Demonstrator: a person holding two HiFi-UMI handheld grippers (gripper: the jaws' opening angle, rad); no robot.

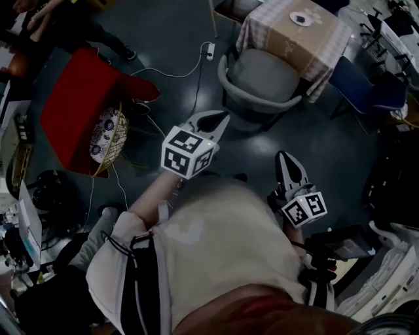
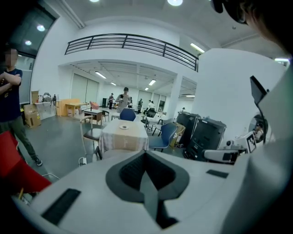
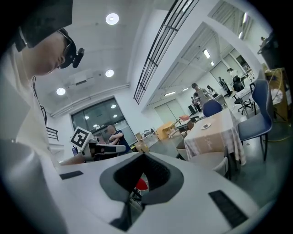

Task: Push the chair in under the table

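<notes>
A grey armchair (image 1: 260, 80) stands on the dark floor, pulled out from a small table (image 1: 327, 40) with a checked cloth and a white plate (image 1: 302, 18). My left gripper (image 1: 221, 119) is shut and empty, its tips pointing at the chair from a short way off. My right gripper (image 1: 283, 157) hangs further back, also shut and empty. In the left gripper view the table (image 2: 123, 135) and the chair (image 2: 112, 154) lie straight ahead beyond the closed gripper (image 2: 145, 153). The right gripper view shows the table (image 3: 215, 132) and chair (image 3: 208, 161) off to the right of the closed gripper (image 3: 143, 155).
A blue chair (image 1: 366, 88) stands right of the table. A red seat (image 1: 78, 111) with a patterned basket (image 1: 108, 134) is at the left, with cables and a power strip (image 1: 210, 50) on the floor. A person (image 1: 65, 26) stands at the upper left. White equipment (image 1: 386, 275) sits at the lower right.
</notes>
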